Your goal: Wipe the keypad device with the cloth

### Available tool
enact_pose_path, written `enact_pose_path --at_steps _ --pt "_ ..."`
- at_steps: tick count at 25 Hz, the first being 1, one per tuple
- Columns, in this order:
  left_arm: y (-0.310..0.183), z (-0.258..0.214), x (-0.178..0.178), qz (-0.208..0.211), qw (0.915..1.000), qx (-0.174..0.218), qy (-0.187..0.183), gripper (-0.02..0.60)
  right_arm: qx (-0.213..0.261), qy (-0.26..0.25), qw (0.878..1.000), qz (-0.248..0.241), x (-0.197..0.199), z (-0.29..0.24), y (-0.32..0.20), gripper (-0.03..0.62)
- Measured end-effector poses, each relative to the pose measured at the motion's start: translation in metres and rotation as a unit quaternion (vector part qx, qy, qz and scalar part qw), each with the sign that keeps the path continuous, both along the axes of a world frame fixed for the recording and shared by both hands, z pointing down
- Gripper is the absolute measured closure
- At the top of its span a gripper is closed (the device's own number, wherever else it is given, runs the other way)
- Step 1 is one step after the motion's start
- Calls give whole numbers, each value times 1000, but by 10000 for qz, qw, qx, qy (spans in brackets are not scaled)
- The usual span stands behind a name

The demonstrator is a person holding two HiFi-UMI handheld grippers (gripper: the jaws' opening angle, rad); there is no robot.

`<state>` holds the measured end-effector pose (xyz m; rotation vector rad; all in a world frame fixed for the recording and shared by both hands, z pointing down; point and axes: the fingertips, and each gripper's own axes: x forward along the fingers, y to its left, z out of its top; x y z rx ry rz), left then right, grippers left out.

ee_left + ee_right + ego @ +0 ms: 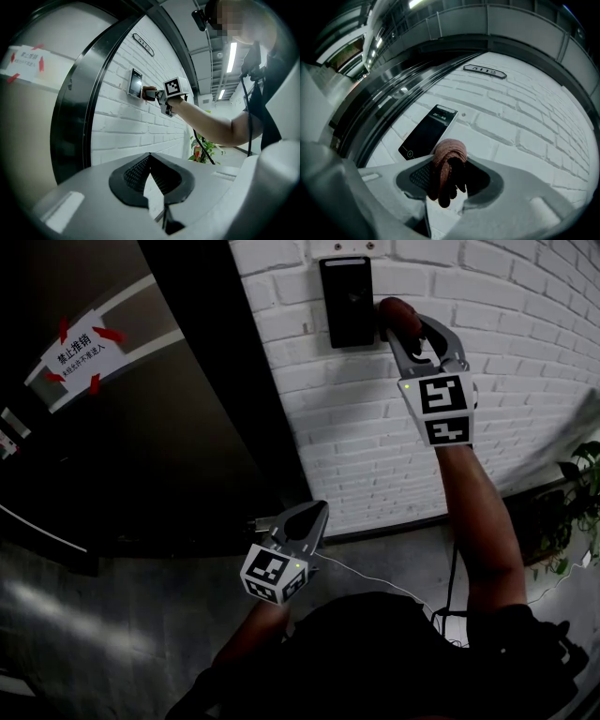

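1. Closest to me is my left gripper [307, 521], held low in front of my dark shirt [375, 652]. Its jaws are closed tip to tip with nothing between them.
2. Up and to the right, my right gripper [403, 332] is raised on my outstretched arm [483, 512]. Its jaws are clamped on the cloth [448, 161], a reddish-brown bunch that bulges past the tips.
3. That cloth sits at the right edge of the keypad device [345, 301], about halfway down its height. It looks to be touching the casing, though I cannot tell how firmly.
4. The keypad device is a dark, upright rectangle mounted on the white brick wall [506, 306], with small pale print at its top end.
5. A small number plate [484, 71] is fixed to the bricks above the device.
6. Left of the wall stands a dark door [178, 456] bearing a white notice [80, 351] with red arrows around it.
7. A leafy plant [583, 488] stands at the far right by the foot of the wall, and a thin white cable [375, 576] trails over the grey floor [112, 634] near me.
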<state>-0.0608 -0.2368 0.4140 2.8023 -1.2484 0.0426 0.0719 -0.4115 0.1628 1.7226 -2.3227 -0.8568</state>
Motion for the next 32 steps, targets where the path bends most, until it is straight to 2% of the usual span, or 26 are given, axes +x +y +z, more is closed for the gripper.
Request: enact_pose_path --at_steps 9,16,20,27,32 --pt "16 3 -11 326 9994 -131 33 565 -125 -79 9999 32 -5 16 37 450" --pt "37 13 -35 693 9972 -280 27 565 -878 -649 9936 -300 -9 89 111 450" --pt "42 19 -43 854 9959 -298 -3 565 -1192 -821 9880 -548 -27 134 163 450" --pt "61 12 -44 681 9974 -168 175 565 -1813 -973 9732 -1023 -49 200 237 450" --pt "77 5 -38 289 9992 -101 259 565 -2068 -1153 9659 -1043 -30 218 271 450"
